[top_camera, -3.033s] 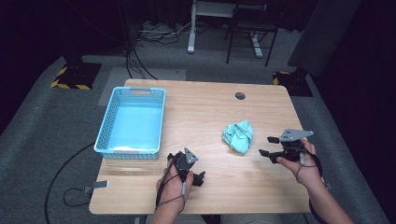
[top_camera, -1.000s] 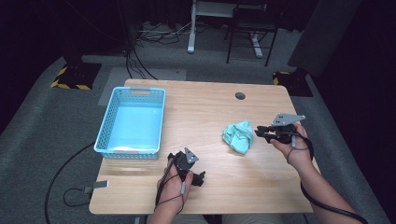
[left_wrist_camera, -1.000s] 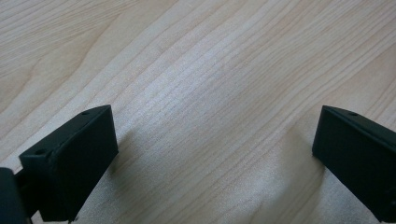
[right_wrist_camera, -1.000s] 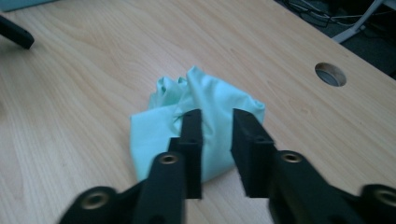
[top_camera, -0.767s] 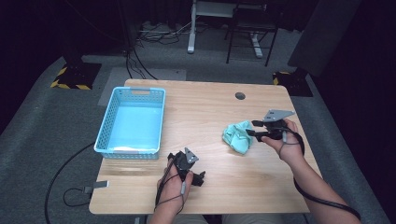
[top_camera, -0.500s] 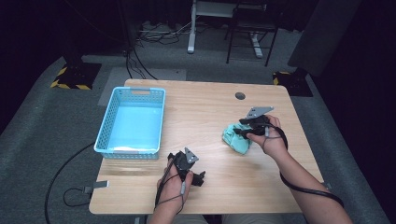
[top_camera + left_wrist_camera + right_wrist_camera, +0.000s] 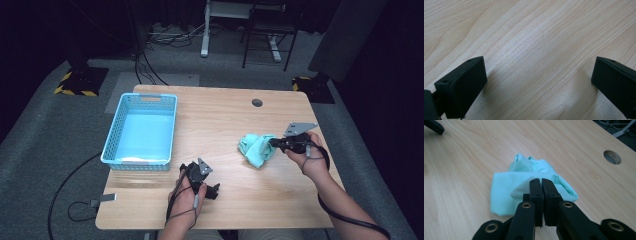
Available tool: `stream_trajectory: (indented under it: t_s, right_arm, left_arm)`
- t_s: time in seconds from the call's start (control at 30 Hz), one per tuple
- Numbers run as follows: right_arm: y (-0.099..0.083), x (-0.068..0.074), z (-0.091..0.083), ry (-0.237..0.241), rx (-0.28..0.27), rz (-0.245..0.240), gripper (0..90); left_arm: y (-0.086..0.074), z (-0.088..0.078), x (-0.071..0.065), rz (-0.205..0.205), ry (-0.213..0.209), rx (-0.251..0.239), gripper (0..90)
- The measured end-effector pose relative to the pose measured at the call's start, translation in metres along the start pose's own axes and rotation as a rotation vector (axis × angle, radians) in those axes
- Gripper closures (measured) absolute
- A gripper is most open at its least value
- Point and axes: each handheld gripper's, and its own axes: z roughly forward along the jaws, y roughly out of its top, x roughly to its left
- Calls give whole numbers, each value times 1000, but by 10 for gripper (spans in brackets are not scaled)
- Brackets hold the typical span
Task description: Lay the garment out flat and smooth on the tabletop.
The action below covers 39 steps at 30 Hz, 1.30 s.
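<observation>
A pale wooden desk (image 7: 225, 125) stands in a dark room, seen from above, with a person's two forearms reaching onto it from the near edge. The landmark here is a crumpled mint-green cloth (image 7: 257, 148) lying on the desk toward its right side.

The right tool (image 7: 274, 142) sits just to the right of the cloth, held level in the person's right hand (image 7: 306, 155), its tip at the cloth's right edge. In the right gripper view, the two black jaws stand pressed together with almost no gap, having just been closing, and a raised fold of the cloth (image 7: 529, 182) sits at their tips. The jaws look clenched on that fold, though the pinch itself is hidden behind the jaw tips.

The left tool (image 7: 212, 190) is well to the left of the cloth and nearer the person, resting on the desk in the left hand (image 7: 187, 197). In the left gripper view, its jaws stand wide apart, released, with bare wood grain between them.

A light blue plastic basket (image 7: 112, 150) with perforated walls sits far to the left of the cloth, near the desk's left edge. A round cable hole (image 7: 257, 102) lies beyond the cloth, toward the far edge. Grey carpet (image 7: 60, 130) surrounds the desk.
</observation>
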Motion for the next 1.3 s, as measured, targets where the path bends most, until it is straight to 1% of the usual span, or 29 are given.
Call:
stream_trajectory:
  t_s: [0.1,0.13,0.2,0.23,0.3,0.37,0.43,0.5,0.57,0.67,0.77,0.87,1.0,1.1,1.13,1.17,1.2,1.23,1.27,1.3]
  right_arm:
    - [-15,3,-12,14,11,15,853]
    - [-21,4,-15,21,24,28,794]
    - [-33,5,-21,32,63,80,584]
    - [-38,5,-24,26,64,97,504]
    - [-43,5,-32,-4,33,107,414]
    - [-43,5,-38,-24,6,110,398]
    - [-40,6,-39,-24,-11,103,397]
    - [-37,8,-35,-19,-11,78,397]
    - [-33,11,-28,-8,-8,51,392]
    - [-27,20,-16,16,-3,8,380]
    - [-22,28,-3,40,5,-33,349]
    - [-19,35,8,65,27,-53,317]
    - [-13,42,20,74,41,-87,301]
    - [-10,46,28,75,58,-120,304]
    - [-9,48,30,73,67,-129,327]
    - [-8,48,33,69,81,-141,388]
    - [-8,47,34,66,98,-149,472]
    - [-8,46,36,59,112,-156,570]
    - [-8,44,37,63,131,-165,687]
    - [-8,42,38,74,147,-158,766]
  left_arm:
    - [0,0,0,-2,0,0,1]
    - [0,0,0,-1,0,0,1]
    - [0,0,0,0,1,0,1]
    - [0,0,0,-1,1,0,1]
    - [0,0,0,-1,0,-1,1]
    - [0,0,0,-1,0,0,1]
    - [0,0,0,-2,0,0,1]
    - [0,0,0,-1,1,0,1]
    - [0,0,0,-2,0,0,1]
    - [0,0,0,-2,0,0,1]
    - [0,0,0,-1,1,0,1]
    - [0,0,0,-1,1,0,1]
    - [0,0,0,0,1,0,1]
    - [0,0,0,-2,0,0,1]
    - [0,0,0,-2,0,0,1]
    - [0,0,0,0,1,0,1]
    - [0,0,0,-2,0,0,1]
    - [0,0,0,-1,0,0,1]
    - [0,0,0,-1,1,0,1]
    - [0,0,0,0,1,0,1]
